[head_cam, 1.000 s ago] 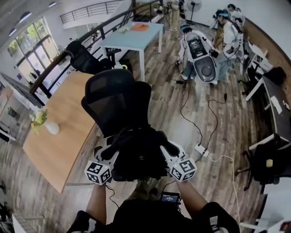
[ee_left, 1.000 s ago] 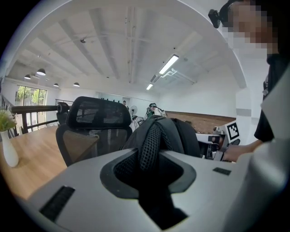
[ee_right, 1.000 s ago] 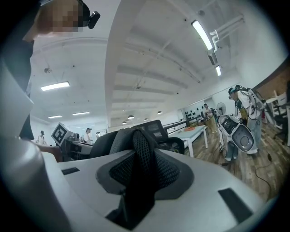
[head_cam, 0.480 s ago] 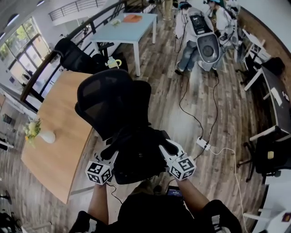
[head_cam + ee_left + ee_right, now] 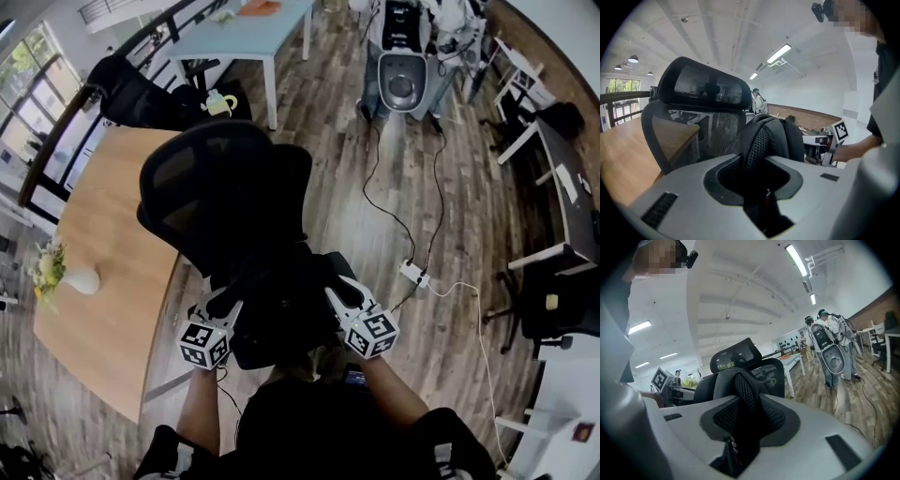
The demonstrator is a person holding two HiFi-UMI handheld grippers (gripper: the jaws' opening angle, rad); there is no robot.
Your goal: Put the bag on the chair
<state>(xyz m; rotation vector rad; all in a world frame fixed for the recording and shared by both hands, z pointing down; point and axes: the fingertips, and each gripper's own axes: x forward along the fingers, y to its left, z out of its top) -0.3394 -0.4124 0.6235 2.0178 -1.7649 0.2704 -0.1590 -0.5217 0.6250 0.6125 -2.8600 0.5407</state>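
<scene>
While I am carrying the black fabric backpack (image 5: pixel 281 319) forward, the black mesh-backed office chair (image 5: pixel 220 187) is drawing nearer than it was a second ago. Its backrest is now sitting lower in the head view, and the people at 12 o'clock are sliding off the top edge. My left claw (image 5: pixel 230 298) and my right claw (image 5: pixel 336 292) are keeping the same hold as before, each clamped on a padded mesh shoulder strap (image 5: pixel 757 143). The backpack is hanging between them at 6 o'clock of the backrest, over where the seat should be. I am judging that the approach is nearly done, with lowering and letting go left. I cannot tell whether the backpack is already touching the seat, because it is hiding the seat from me.

A long wooden worktop (image 5: pixel 103 281) is running past the chair at 9 o'clock, carrying a white vase (image 5: pixel 82 279) of flowers well apart from my load. A white power strip (image 5: pixel 412 275) and black cables (image 5: pixel 384 187) are lying on the floor at 3 o'clock, more a tripping risk than a block. A second black chair (image 5: pixel 141 89) is standing at 11 o'clock. Nothing I can see is getting between the backpack and the seat; only the backrest is standing close ahead.
</scene>
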